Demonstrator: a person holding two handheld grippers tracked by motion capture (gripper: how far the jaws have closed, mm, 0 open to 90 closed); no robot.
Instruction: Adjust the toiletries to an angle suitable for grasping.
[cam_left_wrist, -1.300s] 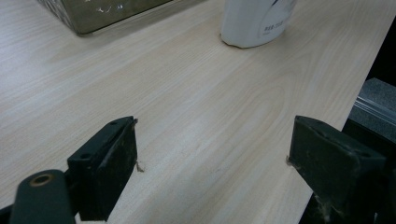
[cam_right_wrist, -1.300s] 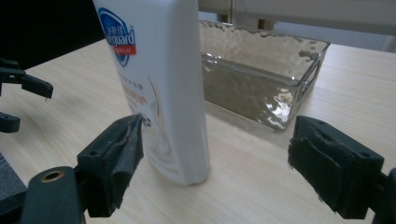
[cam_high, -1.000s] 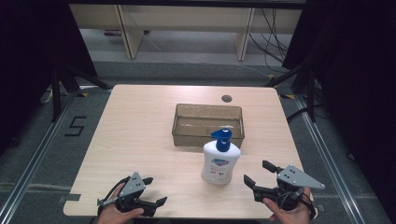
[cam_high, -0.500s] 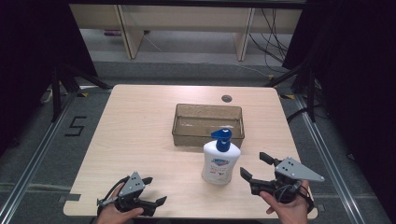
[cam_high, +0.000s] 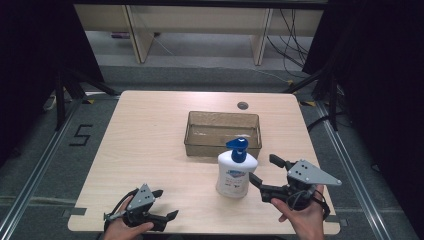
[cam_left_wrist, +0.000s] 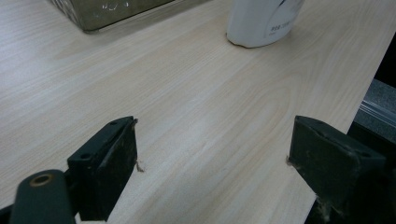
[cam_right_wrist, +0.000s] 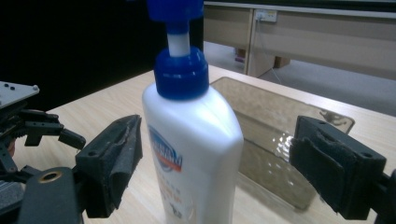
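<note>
A white pump bottle (cam_high: 236, 170) with a blue cap stands upright on the wooden table (cam_high: 150, 145), just in front of a clear brown bin (cam_high: 223, 132). My right gripper (cam_high: 262, 168) is open at the bottle's right side, its near jaw close to the bottle's wall. In the right gripper view the bottle (cam_right_wrist: 191, 135) stands close ahead, framed by the two spread jaws of that gripper (cam_right_wrist: 219, 158). My left gripper (cam_high: 166, 203) rests open near the table's front edge, well left of the bottle. In the left gripper view its jaws (cam_left_wrist: 215, 158) hold nothing, with the bottle's base (cam_left_wrist: 261, 23) farther off.
The bin (cam_right_wrist: 280, 121) looks empty and lies behind the bottle. A small round grommet (cam_high: 243, 105) sits near the table's far edge. Shelving and cables stand beyond the table. Dark floor with rails runs along both sides.
My right gripper has moved forward and left, from the front right corner up to the bottle's side. The left gripper and the bottle have stayed put.
</note>
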